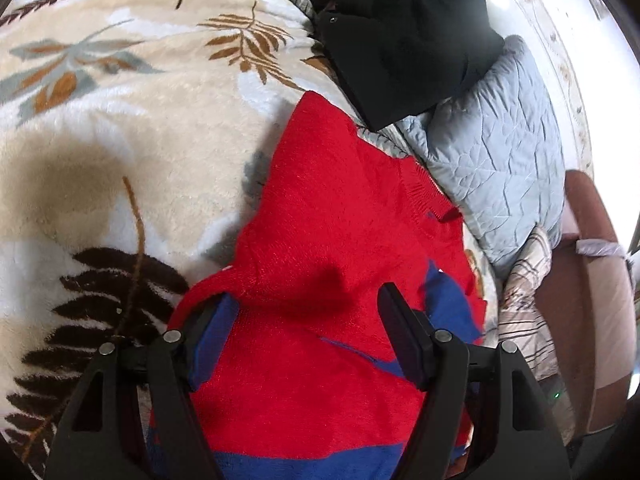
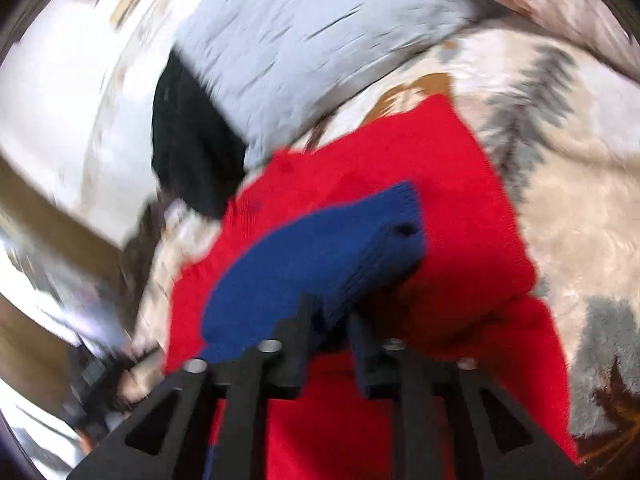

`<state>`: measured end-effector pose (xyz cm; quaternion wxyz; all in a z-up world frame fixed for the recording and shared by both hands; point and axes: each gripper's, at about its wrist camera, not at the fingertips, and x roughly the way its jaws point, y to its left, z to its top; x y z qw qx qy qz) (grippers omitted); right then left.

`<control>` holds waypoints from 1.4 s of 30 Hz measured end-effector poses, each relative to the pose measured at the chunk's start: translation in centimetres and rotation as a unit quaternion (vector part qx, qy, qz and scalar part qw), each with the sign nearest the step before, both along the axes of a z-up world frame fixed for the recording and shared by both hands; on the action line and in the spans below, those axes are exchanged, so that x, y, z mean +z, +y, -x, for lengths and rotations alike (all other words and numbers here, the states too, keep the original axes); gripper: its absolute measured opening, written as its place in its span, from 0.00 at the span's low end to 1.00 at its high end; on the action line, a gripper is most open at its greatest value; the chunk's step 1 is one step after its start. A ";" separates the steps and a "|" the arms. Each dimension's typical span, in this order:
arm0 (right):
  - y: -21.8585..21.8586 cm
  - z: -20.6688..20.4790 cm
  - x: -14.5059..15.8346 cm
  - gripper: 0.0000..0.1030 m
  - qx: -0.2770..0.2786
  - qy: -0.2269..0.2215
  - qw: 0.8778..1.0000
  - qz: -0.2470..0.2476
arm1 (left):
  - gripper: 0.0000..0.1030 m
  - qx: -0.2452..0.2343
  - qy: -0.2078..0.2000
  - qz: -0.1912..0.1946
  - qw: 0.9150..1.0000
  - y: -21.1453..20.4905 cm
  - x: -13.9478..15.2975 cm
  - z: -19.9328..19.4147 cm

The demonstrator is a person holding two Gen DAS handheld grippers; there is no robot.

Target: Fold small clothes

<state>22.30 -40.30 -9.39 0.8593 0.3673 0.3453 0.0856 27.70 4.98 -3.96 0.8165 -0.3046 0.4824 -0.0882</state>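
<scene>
A small red knit sweater (image 1: 332, 208) with blue sleeves lies on a cream leaf-patterned blanket (image 1: 120, 128). My left gripper (image 1: 308, 304) is open, its jaws wide apart just over the sweater's near part, holding nothing. In the right wrist view the same red sweater (image 2: 420, 152) is seen, blurred by motion. My right gripper (image 2: 328, 312) is shut on the sweater's blue sleeve (image 2: 320, 252), whose cuff points away over the red body.
A black garment (image 1: 404, 36) lies at the far end of the blanket, next to a pale blue quilted pillow (image 1: 496, 152). A plaid cloth (image 1: 524, 292) and a brown bed edge (image 1: 592, 304) are on the right.
</scene>
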 end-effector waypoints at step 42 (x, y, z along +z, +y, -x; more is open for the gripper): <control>-4.2 20.5 2.1 0.45 0.136 0.116 0.973 0.147 | 0.65 -0.200 0.122 -0.113 0.966 0.8 1.9 19.7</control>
